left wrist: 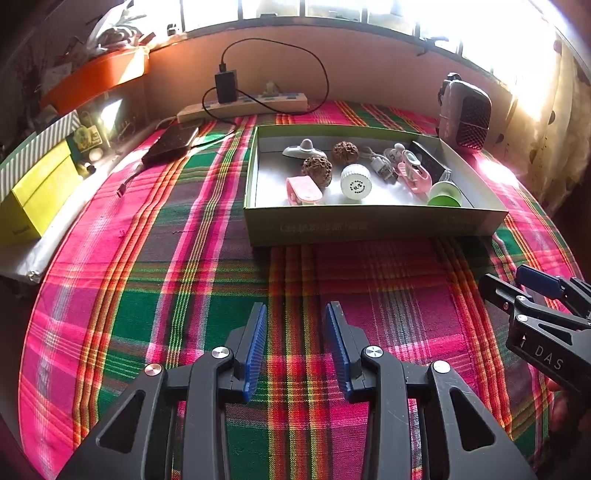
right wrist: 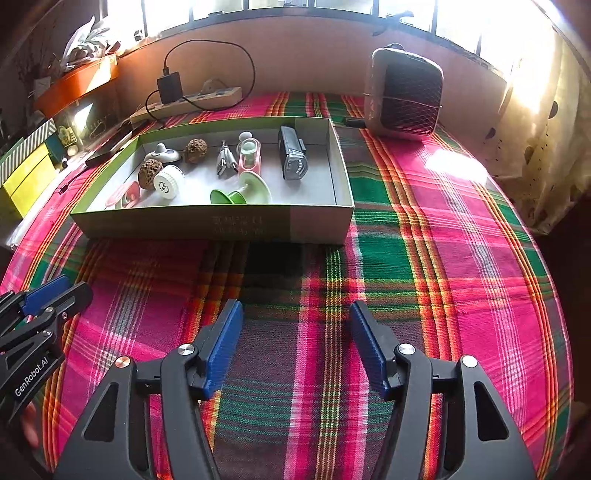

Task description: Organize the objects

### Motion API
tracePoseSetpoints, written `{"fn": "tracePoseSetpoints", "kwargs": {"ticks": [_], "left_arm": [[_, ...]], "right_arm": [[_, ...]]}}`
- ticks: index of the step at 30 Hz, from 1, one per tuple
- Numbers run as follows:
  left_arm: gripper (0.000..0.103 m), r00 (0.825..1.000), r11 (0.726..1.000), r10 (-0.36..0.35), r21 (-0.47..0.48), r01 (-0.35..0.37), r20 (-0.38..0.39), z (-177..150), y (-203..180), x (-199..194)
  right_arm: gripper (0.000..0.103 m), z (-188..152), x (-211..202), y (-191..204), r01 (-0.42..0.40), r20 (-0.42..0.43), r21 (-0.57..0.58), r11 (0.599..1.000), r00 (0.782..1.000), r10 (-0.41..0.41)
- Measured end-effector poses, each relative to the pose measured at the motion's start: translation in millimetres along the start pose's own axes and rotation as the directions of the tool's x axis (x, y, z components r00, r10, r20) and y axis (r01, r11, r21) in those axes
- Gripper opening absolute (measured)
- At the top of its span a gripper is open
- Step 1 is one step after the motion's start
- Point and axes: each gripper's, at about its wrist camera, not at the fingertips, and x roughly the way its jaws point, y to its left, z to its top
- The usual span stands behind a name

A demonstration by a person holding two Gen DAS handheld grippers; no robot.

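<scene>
Two empty, parted: left gripper (left wrist: 295, 314) narrower, right gripper (right wrist: 295, 314) wider, above plaid cloth (left wrist: 184, 258) near shallow box (right wrist: 221, 225) of trinkets.

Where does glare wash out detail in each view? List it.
Left wrist view: the window along the top and right is blown out, and a bright patch falls on the plaid cloth right of the box. Right wrist view: the same window and the curtain flare white, with a sunlit patch on the cloth.
</scene>
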Motion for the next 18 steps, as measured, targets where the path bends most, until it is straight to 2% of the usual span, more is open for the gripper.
{"fn": "tracePoseSetpoints", "kwargs": {"ticks": [18], "left_arm": [[0.031, 1.0, 1.0, 0.001, 0.002, -0.001, -0.001, -0.1, 0.3, 0.1]], "right_arm": [[0.062, -1.0, -0.9, -0.1, -0.003, -0.001, -0.002, 1.0, 1.0, 0.003]]}}
